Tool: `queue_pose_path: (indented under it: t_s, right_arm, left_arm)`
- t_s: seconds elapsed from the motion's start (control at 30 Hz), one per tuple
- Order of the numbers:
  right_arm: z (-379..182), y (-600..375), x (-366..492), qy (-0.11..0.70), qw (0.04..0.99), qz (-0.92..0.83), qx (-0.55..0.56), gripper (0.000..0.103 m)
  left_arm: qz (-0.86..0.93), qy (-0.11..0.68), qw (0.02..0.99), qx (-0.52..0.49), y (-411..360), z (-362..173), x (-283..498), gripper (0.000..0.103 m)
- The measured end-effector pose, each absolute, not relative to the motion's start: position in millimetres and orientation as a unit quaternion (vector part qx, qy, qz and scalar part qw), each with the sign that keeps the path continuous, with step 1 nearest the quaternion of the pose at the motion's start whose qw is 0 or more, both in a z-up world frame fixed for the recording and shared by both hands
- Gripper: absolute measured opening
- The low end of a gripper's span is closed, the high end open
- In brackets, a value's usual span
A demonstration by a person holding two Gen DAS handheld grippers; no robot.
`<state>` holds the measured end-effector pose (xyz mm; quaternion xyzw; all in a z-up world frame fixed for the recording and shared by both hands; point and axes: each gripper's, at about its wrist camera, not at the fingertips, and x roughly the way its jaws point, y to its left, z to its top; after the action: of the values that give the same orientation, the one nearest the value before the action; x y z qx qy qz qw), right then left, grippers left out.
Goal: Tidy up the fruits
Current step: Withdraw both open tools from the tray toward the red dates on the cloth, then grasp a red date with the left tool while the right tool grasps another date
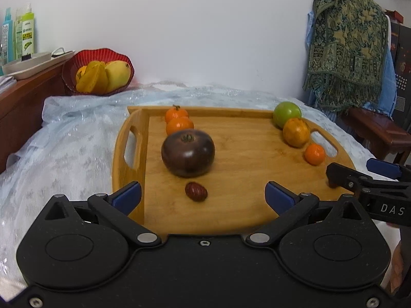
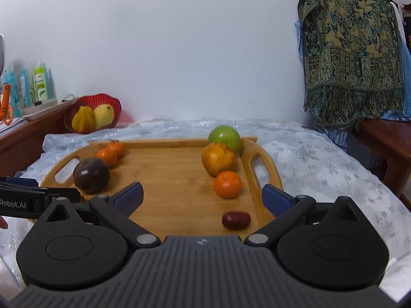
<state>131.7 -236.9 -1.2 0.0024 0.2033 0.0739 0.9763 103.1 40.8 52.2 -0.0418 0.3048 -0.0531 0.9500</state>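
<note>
A wooden tray [image 1: 244, 177] [image 2: 167, 179] holds two rows of fruit. The left row has two small tangerines [image 1: 177, 122] [image 2: 111, 154], a dark purple tomato [image 1: 188, 153] [image 2: 91, 175] and a red date [image 1: 196, 191]. The right row has a green apple [image 1: 287, 113] [image 2: 224, 136], a yellow-orange fruit [image 1: 296, 132] [image 2: 218, 158], a tangerine [image 1: 315, 154] [image 2: 228, 184] and a second red date [image 2: 236, 220]. My left gripper [image 1: 203, 196] is open, its fingers either side of the first date. My right gripper [image 2: 203, 196] is open just behind the second date.
A red bowl [image 1: 77, 64] [image 2: 117, 105] with a mango and starfruit stands at the back left, by a wooden cabinet with bottles [image 1: 24, 33]. A patterned cloth [image 1: 346, 41] hangs at the right over a wooden bench [image 1: 375, 128]. The tray lies on a pale plastic table cover [image 1: 77, 141].
</note>
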Motion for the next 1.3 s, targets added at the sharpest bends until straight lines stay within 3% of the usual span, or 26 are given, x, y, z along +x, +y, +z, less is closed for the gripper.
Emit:
queue_pose_path:
  t_s: [0.3, 0.63, 0.73, 0.9, 1.13, 1.2, 1.3]
  right_arm:
    - [-14.7, -229.0, 113.0, 0.209, 0.974, 0.084, -0.020, 0.103]
    - [-22.7, -226.5, 101.4, 0.220, 0.971, 0.087, -0.031, 0.096]
    - [-23.7, -228.4, 100.3, 0.223, 0.970, 0.087, -0.028, 0.092]
    - [-25.6, -226.6, 100.8, 0.230, 0.968, 0.093, -0.030, 0.085]
    - [-27.9, -219.9, 100.5, 0.234, 0.965, 0.111, -0.040, 0.072]
    - [-28.5, -219.6, 100.8, 0.236, 0.964, 0.115, -0.038, 0.071]
    - [-29.0, -218.8, 100.8, 0.237, 0.964, 0.118, -0.038, 0.067]
  left_arm:
    - [-0.063, 0.317, 0.946, -0.026, 34.3, 38.3, 84.3, 0.102]
    - [-0.088, 0.322, 0.943, -0.007, 26.7, 31.2, 72.0, 0.099]
    - [-0.104, 0.330, 0.938, -0.003, 21.6, 28.2, 70.4, 0.088]
    - [-0.119, 0.345, 0.931, 0.009, 11.5, 21.3, 71.3, 0.058]
    - [-0.131, 0.345, 0.929, 0.008, 2.7, 15.8, 72.4, 0.036]
    - [-0.139, 0.350, 0.926, -0.010, 1.9, 13.8, 74.7, 0.022]
    - [-0.140, 0.349, 0.926, -0.024, 0.5, 12.2, 75.2, 0.018]
